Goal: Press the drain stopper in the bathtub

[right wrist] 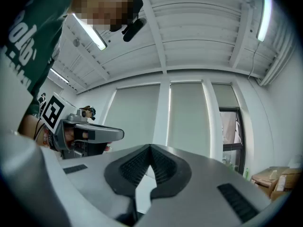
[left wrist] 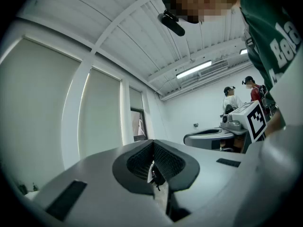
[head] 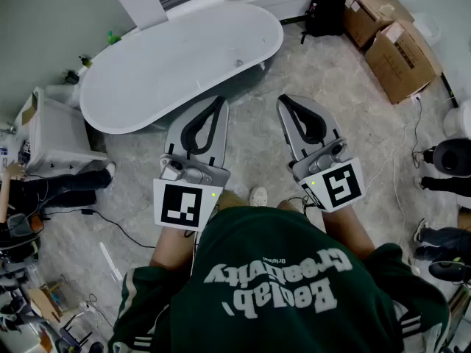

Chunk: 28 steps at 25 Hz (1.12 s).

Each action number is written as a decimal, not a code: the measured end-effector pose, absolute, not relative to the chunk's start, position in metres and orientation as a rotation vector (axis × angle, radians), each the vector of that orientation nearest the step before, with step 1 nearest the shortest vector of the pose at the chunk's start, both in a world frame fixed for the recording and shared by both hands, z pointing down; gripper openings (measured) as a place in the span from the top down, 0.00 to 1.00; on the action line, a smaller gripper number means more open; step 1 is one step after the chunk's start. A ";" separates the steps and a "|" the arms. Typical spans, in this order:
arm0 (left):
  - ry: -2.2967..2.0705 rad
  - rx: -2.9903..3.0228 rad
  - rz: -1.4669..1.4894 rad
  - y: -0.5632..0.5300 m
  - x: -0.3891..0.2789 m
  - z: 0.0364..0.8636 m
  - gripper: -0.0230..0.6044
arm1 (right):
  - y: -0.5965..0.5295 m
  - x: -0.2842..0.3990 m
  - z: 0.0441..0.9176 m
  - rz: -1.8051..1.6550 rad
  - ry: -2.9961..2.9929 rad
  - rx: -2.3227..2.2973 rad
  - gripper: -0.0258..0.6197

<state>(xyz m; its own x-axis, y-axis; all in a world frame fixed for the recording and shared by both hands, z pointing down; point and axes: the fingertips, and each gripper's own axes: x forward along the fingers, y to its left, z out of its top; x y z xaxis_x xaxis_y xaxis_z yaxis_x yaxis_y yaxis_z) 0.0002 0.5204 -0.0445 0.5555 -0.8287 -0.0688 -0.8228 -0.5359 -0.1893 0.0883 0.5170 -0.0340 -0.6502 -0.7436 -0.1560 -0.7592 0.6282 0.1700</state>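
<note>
A white oval bathtub [head: 176, 61] stands on the floor ahead and to the left in the head view. Its small round drain stopper [head: 238, 63] sits on the tub floor near the right end. My left gripper [head: 219, 101] and right gripper [head: 284, 100] are held side by side in front of my body, short of the tub, tips pointing toward it. Both are shut with nothing between the jaws. The left gripper view shows its own closed tips [left wrist: 152, 142] against windows and ceiling, and the right gripper view shows the same [right wrist: 150, 147]. The tub is hidden in both.
Cardboard boxes [head: 397, 50] and a black backpack [head: 326, 9] lie at the far right. A white cabinet [head: 62, 131] stands left of the tub, with cables [head: 110, 223] on the floor. Other people's feet [head: 441, 175] show at the right edge.
</note>
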 end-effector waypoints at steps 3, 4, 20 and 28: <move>1.403 -2.588 -0.033 0.517 0.005 -0.043 0.95 | 0.514 0.094 -0.031 0.337 2.772 -1.277 0.94; 1.403 -2.587 -0.035 0.516 0.007 -0.042 0.95 | 0.514 0.095 -0.030 0.333 2.776 -1.264 0.94; 1.402 -2.583 -0.075 0.507 0.027 -0.038 0.95 | 0.506 0.112 -0.021 0.249 2.783 -1.196 0.94; 1.401 -2.588 -0.076 0.506 0.031 -0.038 0.95 | 0.508 0.116 -0.020 0.263 2.798 -1.192 0.94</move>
